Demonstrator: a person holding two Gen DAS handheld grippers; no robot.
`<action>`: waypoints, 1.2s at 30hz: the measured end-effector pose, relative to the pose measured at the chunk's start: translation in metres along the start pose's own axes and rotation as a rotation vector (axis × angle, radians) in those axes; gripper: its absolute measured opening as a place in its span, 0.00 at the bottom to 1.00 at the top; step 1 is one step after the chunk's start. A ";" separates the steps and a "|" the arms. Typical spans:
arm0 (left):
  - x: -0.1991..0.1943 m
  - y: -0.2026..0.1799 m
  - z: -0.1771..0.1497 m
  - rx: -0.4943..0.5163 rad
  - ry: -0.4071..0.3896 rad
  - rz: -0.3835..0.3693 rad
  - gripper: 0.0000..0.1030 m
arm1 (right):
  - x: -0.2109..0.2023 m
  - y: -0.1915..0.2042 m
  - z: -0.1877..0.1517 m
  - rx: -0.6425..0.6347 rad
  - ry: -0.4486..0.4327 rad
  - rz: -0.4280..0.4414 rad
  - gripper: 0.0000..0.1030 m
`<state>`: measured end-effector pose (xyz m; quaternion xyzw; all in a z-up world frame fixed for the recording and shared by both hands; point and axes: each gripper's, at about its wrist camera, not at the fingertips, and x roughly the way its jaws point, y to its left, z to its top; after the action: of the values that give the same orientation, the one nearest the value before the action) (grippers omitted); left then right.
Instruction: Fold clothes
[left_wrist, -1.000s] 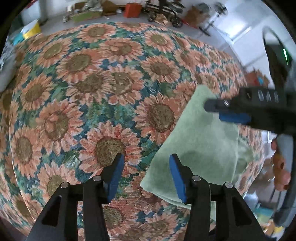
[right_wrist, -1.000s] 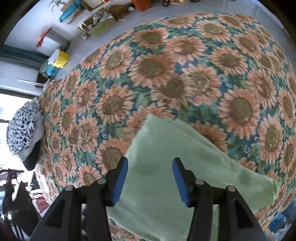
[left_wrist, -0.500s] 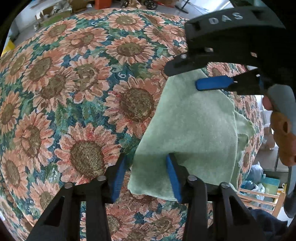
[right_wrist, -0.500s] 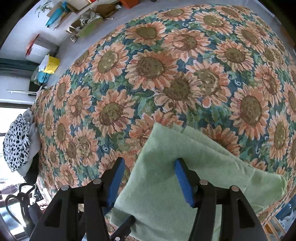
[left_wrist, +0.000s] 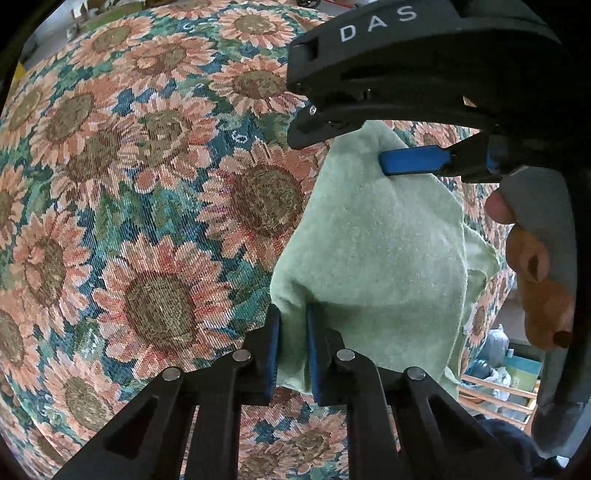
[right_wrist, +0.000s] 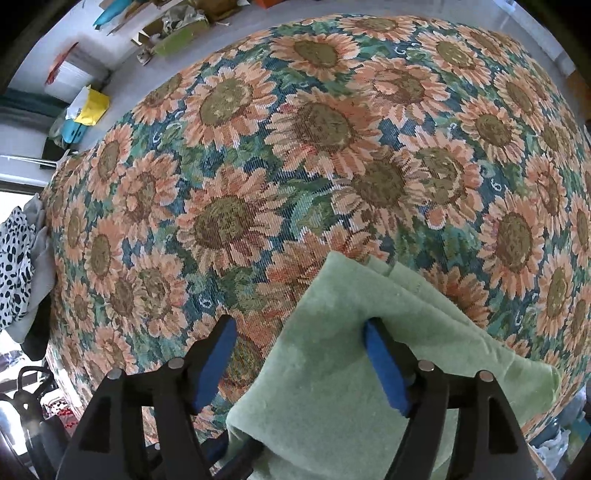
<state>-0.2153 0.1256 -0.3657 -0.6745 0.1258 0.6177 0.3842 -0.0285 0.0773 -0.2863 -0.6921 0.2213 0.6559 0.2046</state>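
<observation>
Down at the near side of the sunflower-patterned tablecloth (left_wrist: 155, 206), we find the folded green cloth (left_wrist: 376, 251) lying flat on the fabric, its layered corner pointing toward the middle of the table in the right wrist view (right_wrist: 354, 273). Our left gripper (left_wrist: 292, 343) has just been closing, and its blue pads (left_wrist: 274, 347) now pinch the cloth's near-left corner, a small ridge of green bunched up between them. Our right gripper (right_wrist: 301, 365) has just been opening; its jaws stand spread wide, straddling the cloth's left edge: the right blue pad (right_wrist: 384, 373) sits over the green surface, the left one (right_wrist: 216, 354) over bare sunflower print just beside the cloth. Whether that right pad actually touches the fabric we cannot tell. From the left wrist view, the right gripper (left_wrist: 410, 162) hangs above the cloth's far end, with a hand (left_wrist: 532, 266) wrapped around its handle at the right edge. Beyond the tablecloth's far-left edge, a black-and-white spotted garment (right_wrist: 14, 266) lies in a heap.
</observation>
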 end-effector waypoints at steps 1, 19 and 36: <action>0.000 0.001 -0.001 -0.001 0.001 -0.003 0.13 | 0.001 0.003 0.001 -0.006 0.001 -0.005 0.74; 0.001 0.004 -0.010 -0.001 0.026 -0.015 0.13 | -0.012 -0.015 -0.007 -0.051 -0.026 -0.109 0.16; -0.012 -0.008 -0.025 0.009 0.004 0.022 0.10 | -0.041 -0.050 -0.035 -0.102 -0.114 -0.005 0.12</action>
<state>-0.1944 0.1110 -0.3527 -0.6726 0.1369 0.6198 0.3804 0.0268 0.1001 -0.2436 -0.6637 0.1735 0.7042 0.1830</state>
